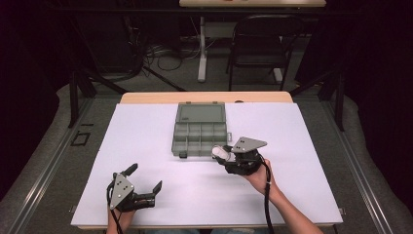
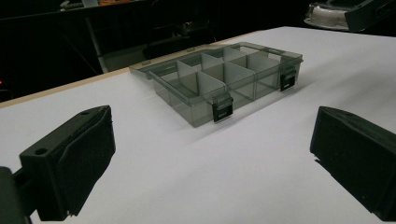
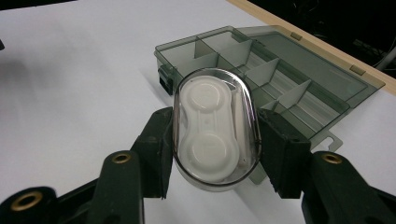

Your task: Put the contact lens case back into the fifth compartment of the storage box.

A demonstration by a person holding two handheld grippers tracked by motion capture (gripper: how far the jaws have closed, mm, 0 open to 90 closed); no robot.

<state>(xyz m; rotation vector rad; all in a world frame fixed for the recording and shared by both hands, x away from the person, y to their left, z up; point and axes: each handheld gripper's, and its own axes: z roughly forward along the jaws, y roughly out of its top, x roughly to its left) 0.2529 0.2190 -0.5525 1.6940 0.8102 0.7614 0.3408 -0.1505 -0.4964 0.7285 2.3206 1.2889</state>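
A person at a white-topped bench (image 1: 146,146) holds a gripper in each hand, midway through what looks like a stowing job. Just right of centre in the high view, the right gripper (image 1: 225,154) has its fingers (image 3: 154,140) pinching a small oval clear case (image 3: 215,135) with a white two-well insert inside (possibly a contact-lens case). The case is carried just at the lower right corner of the open organizer box (image 1: 199,134), a grey translucent tray whose lid lies folded back toward the top of the frame. The compartments seen in the gripper views look empty. At the lower left of the high view, the left gripper (image 1: 146,183) rests near the bench edge, well apart from the box, its fingers (image 2: 70,163) spread wide with nothing between them. By this reading the pickup is done; placing the case into a compartment, and perhaps closing the lid, remains.
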